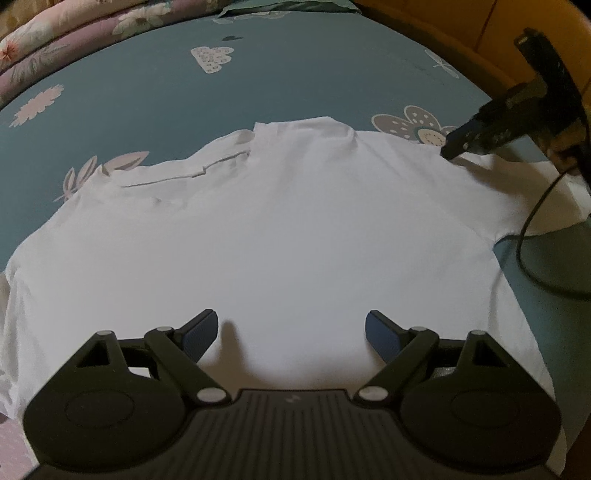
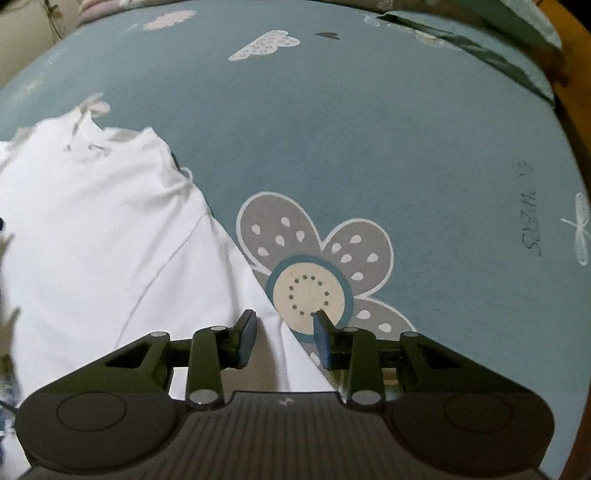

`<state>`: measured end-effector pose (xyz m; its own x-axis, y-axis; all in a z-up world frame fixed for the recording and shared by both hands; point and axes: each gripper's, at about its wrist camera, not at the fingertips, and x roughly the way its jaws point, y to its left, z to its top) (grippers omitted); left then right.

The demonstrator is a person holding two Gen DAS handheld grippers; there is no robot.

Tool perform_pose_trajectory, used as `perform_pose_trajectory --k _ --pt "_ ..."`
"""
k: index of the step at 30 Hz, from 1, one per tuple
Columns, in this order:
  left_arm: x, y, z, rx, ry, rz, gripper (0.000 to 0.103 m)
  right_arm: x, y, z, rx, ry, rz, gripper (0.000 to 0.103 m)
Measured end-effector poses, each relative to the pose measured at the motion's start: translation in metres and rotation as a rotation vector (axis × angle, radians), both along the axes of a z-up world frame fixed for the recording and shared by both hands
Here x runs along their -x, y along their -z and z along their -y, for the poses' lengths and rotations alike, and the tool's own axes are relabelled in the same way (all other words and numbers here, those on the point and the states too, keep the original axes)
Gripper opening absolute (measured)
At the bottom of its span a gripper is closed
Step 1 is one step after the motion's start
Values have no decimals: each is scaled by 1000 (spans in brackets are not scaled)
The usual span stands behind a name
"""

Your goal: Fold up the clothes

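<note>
1. The bed [image 1: 314, 81] is the biggest thing. It has a blue-green sheet with flowers and clouds printed on it. A folded blanket [image 1: 55, 33] with pink flowers lies at the far left edge.
2. The shirt [image 1: 277, 229] is white and lies spread out flat on the bed. Its collar points away, and one sleeve reaches out to each side. There are a few small creases near the left shoulder.
3. The left gripper [image 1: 291, 332] hangs over the lower part of the shirt. Its jaws are wide apart and hold nothing.
4. The right gripper [image 2: 284, 339] is down at the right shoulder of the shirt. Its jaws are partly open, one on each side of the shirt's edge, where a fold of cloth runs between them. They are not squeezing the cloth.
5. A big grey flower [image 2: 314, 273] is printed on the sheet just beside that edge.
6. A black cable [image 1: 532, 243] curves down behind the right gripper.
</note>
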<state>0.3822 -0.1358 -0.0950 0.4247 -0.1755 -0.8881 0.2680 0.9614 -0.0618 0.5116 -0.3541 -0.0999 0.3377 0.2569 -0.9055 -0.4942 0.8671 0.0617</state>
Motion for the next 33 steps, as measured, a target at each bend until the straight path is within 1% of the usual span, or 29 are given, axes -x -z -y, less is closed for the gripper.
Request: perform_pose_trajectory --k 1,4,6,8,10,11,12,13,17,19,21,22,23,25,26,27,28,30,31,33 --pt "1 0 -1 -3 4 2 87 0 -4 6 -19 0 -9 38" --pt "1 3 -4 -6 2 -4 87 3 -5 21 50 -29 -19 38" --pt "-1 6 -5 2 -10 -12 87 7 1 30 102 -55 -55 38" --pt "-1 7 -5 9 -15 -15 87 14 2 37 95 -90 -86 38" --pt "-3 8 -4 12 -15 -17 87 19 -1 40 80 -108 -96 37" --pt "-3 8 -3 10 -12 -17 87 20 -1 40 79 -116 -98 30" --pt "-4 8 -2 8 -8 -16 87 20 -1 39 79 -124 -98 13" --pt "-5 7 -1 7 -4 -16 87 21 -2 39 71 -131 -105 9" --pt "-8 5 2 5 3 -11 87 26 -3 41 80 -125 -88 1" --pt "-9 4 4 4 6 -8 87 23 -3 45 52 -95 -103 1" --pt "-11 2 6 3 9 -5 87 19 -1 47 20 -87 -124 14" --pt "-11 3 7 2 10 -6 87 19 -1 49 7 -92 -132 15" --pt "-11 3 9 -1 11 -7 87 20 0 47 20 -112 -129 15" --pt "-12 5 13 -4 12 -10 87 23 2 42 53 -158 -120 15" --pt "-12 5 15 -2 11 -12 87 23 3 40 64 -164 -118 13" --pt "-11 5 17 -1 11 -12 87 24 3 37 84 -175 -102 4" --pt "-11 4 19 1 12 -11 87 26 2 33 105 -187 -83 1" --pt "-9 3 23 -1 20 -5 87 27 1 31 133 -187 -38 0" --pt "-9 2 25 -2 24 -1 87 25 0 33 140 -160 -11 0" --pt "-9 0 27 1 31 2 87 20 1 40 133 -88 6 1"
